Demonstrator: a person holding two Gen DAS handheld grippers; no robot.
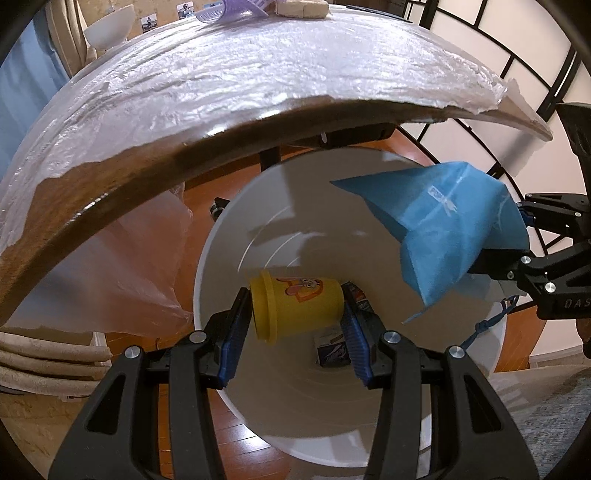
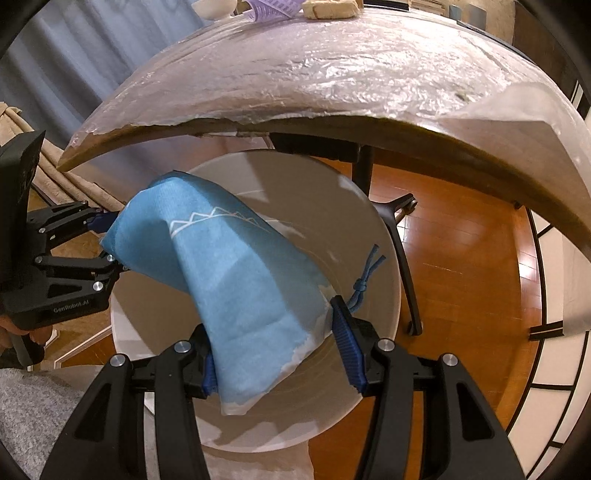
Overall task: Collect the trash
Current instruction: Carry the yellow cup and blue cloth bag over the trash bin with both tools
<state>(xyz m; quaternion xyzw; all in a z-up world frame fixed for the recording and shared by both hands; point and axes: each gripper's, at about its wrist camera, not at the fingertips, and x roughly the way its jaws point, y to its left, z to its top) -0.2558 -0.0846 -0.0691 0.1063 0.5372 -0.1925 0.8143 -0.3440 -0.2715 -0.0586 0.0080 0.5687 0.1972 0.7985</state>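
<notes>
A white round bin (image 1: 221, 280) stands on the floor below the table edge. My left gripper (image 1: 295, 314) is over it, its blue pads against both ends of a yellow cup (image 1: 295, 306) lying sideways. A small printed packet (image 1: 332, 350) lies at the bin's bottom. My right gripper (image 2: 273, 332) holds a blue drawstring bag (image 2: 236, 266) draped between its wide-set fingers over the bin (image 2: 384, 258). The bag (image 1: 450, 229) and right gripper (image 1: 517, 266) also show at the right of the left wrist view. The left gripper (image 2: 107, 240) shows at the left of the right wrist view.
A table wrapped in wrinkled plastic film (image 1: 221, 85) overhangs the bin. A purple scoop (image 1: 236, 11), a beige sponge (image 1: 301, 9) and a white bowl (image 1: 109, 26) sit at its far side. Black table legs (image 2: 402, 266) stand on the wooden floor. A sofa (image 1: 44, 354) is at left.
</notes>
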